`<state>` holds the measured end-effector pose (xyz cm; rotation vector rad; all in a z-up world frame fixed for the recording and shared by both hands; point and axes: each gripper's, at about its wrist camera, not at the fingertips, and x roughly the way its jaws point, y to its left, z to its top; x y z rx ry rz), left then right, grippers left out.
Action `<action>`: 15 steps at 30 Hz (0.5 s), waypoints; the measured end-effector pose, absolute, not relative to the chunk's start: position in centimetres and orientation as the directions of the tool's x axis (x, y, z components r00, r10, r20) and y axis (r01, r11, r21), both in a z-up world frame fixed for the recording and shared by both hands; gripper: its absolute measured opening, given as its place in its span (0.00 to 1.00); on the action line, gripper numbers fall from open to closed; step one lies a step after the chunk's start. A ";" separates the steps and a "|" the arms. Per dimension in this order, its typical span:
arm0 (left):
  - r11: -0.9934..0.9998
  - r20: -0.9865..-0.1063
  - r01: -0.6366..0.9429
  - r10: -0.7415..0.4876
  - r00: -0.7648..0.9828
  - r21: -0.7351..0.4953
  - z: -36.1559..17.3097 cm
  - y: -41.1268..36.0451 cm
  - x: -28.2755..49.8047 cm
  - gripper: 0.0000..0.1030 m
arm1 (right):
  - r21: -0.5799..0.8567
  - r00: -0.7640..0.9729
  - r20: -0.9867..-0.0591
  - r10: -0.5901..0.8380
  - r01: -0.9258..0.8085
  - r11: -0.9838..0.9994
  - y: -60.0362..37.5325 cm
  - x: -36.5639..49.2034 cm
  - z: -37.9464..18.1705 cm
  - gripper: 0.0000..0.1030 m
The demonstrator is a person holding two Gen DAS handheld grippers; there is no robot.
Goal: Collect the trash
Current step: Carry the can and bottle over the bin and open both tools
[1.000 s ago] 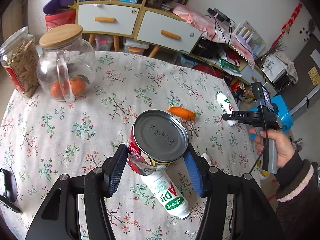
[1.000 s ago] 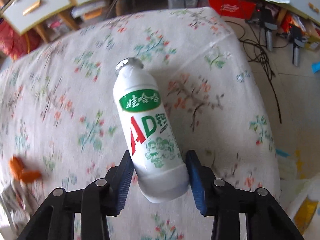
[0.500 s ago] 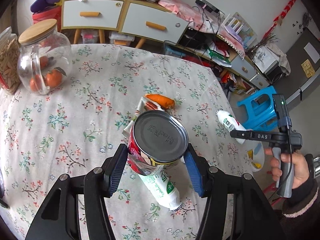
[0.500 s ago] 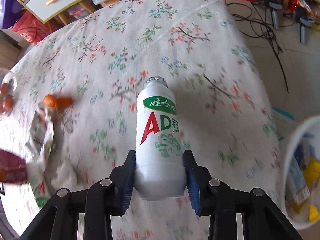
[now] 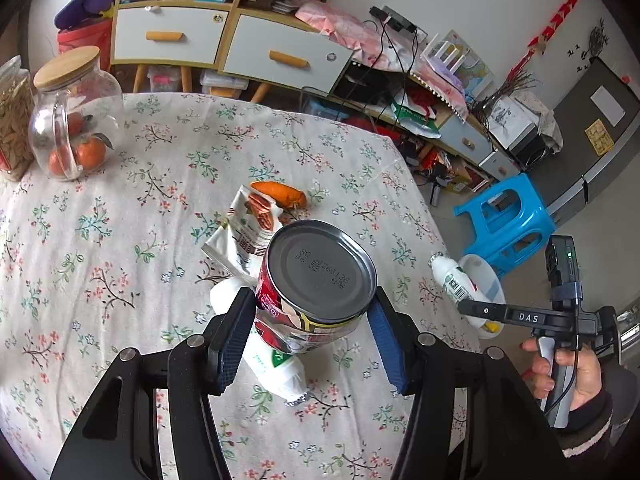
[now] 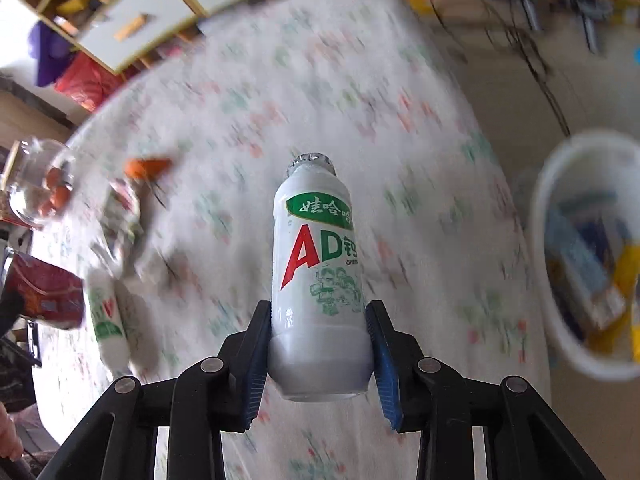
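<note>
My left gripper [image 5: 312, 312] is shut on a red tin can [image 5: 320, 264], held tilted above the floral tablecloth [image 5: 120, 220]. Under the can lie a white AD drink bottle [image 5: 276, 364], a crumpled snack wrapper [image 5: 244, 232] and an orange peel [image 5: 280, 194]. My right gripper [image 6: 318, 312] is shut on a second white AD bottle [image 6: 316, 248], cap pointing away, carried above the table's right edge. A white bin [image 6: 536, 240] with trash inside stands on the floor just right of it. In the left wrist view that bottle [image 5: 448, 276] hangs in front of the bin [image 5: 490, 280].
A glass jar of oranges [image 5: 76, 120] and a jar of seeds [image 5: 14, 116] stand at the table's far left. A blue stool [image 5: 504, 220] stands on the floor behind the bin. Cluttered drawers and shelves [image 5: 280, 56] line the far wall.
My right gripper has lifted the AD bottle off the cloth and carried it right, up to the white bin. My left gripper with the can has shifted along the table; the wrapper has come into view.
</note>
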<state>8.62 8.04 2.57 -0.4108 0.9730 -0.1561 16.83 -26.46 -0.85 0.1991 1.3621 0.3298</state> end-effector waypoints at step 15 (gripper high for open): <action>0.931 -0.801 0.067 -0.345 0.489 -0.359 1.6 -0.5 10.0 0.58 | 0.319 0.258 -0.917 0.305 0.010 0.948 -37.5 16.1 -0.2 0.40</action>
